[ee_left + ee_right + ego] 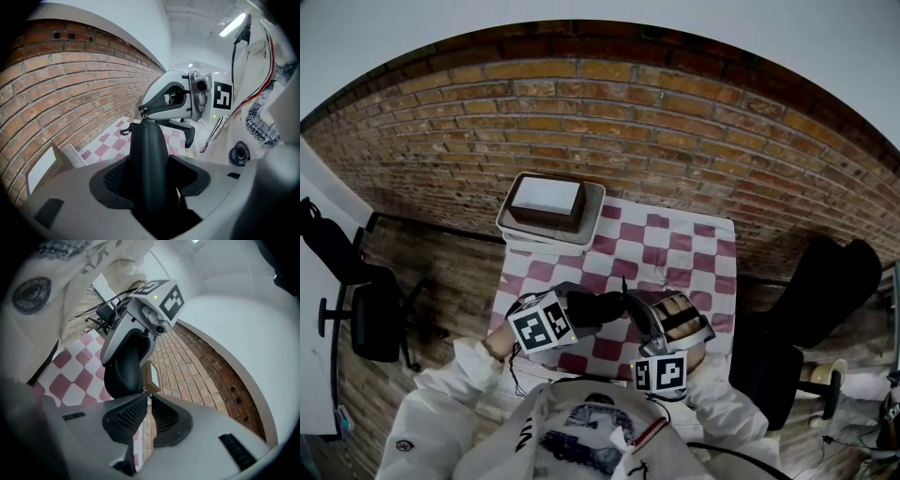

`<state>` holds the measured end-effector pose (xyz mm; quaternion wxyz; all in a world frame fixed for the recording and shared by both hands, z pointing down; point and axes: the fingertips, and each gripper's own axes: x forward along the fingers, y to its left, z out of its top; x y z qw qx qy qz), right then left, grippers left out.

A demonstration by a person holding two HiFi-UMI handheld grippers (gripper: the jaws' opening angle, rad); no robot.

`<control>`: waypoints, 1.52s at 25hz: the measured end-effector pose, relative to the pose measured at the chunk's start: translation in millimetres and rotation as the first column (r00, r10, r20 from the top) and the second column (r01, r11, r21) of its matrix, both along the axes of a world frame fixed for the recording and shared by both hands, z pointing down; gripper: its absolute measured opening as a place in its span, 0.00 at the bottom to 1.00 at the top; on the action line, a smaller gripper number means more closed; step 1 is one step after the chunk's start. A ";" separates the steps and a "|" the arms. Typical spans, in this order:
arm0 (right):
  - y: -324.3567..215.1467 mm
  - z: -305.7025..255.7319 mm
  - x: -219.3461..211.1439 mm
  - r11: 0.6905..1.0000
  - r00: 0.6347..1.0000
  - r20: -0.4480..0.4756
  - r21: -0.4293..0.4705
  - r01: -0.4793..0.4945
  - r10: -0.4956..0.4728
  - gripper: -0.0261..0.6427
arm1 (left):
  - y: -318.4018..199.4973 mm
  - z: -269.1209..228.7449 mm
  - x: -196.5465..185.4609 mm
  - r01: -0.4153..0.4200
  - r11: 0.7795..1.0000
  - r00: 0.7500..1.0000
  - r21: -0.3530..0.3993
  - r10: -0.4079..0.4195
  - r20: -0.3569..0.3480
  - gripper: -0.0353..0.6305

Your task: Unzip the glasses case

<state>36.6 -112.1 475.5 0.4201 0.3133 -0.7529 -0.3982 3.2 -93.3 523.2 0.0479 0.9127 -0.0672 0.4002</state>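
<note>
The black glasses case (598,307) is held above the checked tablecloth (666,248), clamped between the jaws of my left gripper (578,310). In the left gripper view the case (148,159) stands up between the pads, with a small clasp (124,131) hanging at its far end. My right gripper (627,300) meets the case's end from the right. Its jaws are shut, and in the right gripper view the tips (146,394) pinch the small zipper pull at the edge of the case (123,373). The zipper line itself is hidden.
A tray (592,214) with a brown, white-topped box (546,201) sits at the table's far left corner. A black office chair (367,314) stands left of the table and a dark chair (825,281) right of it. A brick wall runs behind.
</note>
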 end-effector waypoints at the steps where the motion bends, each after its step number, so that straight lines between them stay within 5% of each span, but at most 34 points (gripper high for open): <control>1: 0.0 -0.9 -0.1 1.000 1.000 0.022 -0.013 -0.003 0.003 0.07 | -0.6 0.4 -0.4 0.003 1.000 1.000 0.005 -0.003 -0.003 0.44; 6: 0.3 -2.3 5.8 0.992 0.981 0.181 -0.118 -0.044 0.065 0.07 | -3.8 3.3 -5.6 0.051 0.999 0.997 0.012 -0.050 -0.062 0.44; 10: -3.5 -8.7 14.3 0.968 0.922 0.349 -0.235 -0.090 0.170 0.07 | -9.1 -5.7 -7.6 0.117 0.993 0.982 0.009 -0.114 -0.153 0.44; 16: -6.8 -20.3 31.6 0.915 0.747 0.575 -0.387 -0.111 0.333 0.06 | -19.4 -23.0 -9.7 0.252 0.968 0.924 -0.005 -0.243 -0.296 0.44; 20: -4.3 -27.9 41.5 0.909 0.650 0.661 -0.398 -0.120 0.375 0.06 | -26.3 -34.8 -17.9 0.341 0.940 0.870 0.009 -0.313 -0.381 0.44; 24: -0.9 -32.8 56.8 0.883 0.508 0.737 -0.455 -0.112 0.445 0.06 | -29.4 -44.6 -25.7 0.409 0.912 0.829 0.038 -0.354 -0.434 0.44; 30: 5.5 -39.0 74.1 0.865 0.312 0.812 -0.494 -0.084 0.494 0.06 | -31.0 -62.5 -33.0 0.512 0.858 0.732 0.027 -0.420 -0.537 0.44; 33: 9.1 -44.4 79.7 0.868 0.249 0.833 -0.486 -0.096 0.494 0.06 | -31.8 -67.4 -38.0 0.554 0.832 0.694 0.029 -0.443 -0.567 0.44; 38: 15.6 -55.0 89.3 0.881 0.204 0.857 -0.456 -0.128 0.473 0.06 | -33.3 -76.7 -49.5 0.624 0.780 0.639 0.058 -0.466 -0.612 0.44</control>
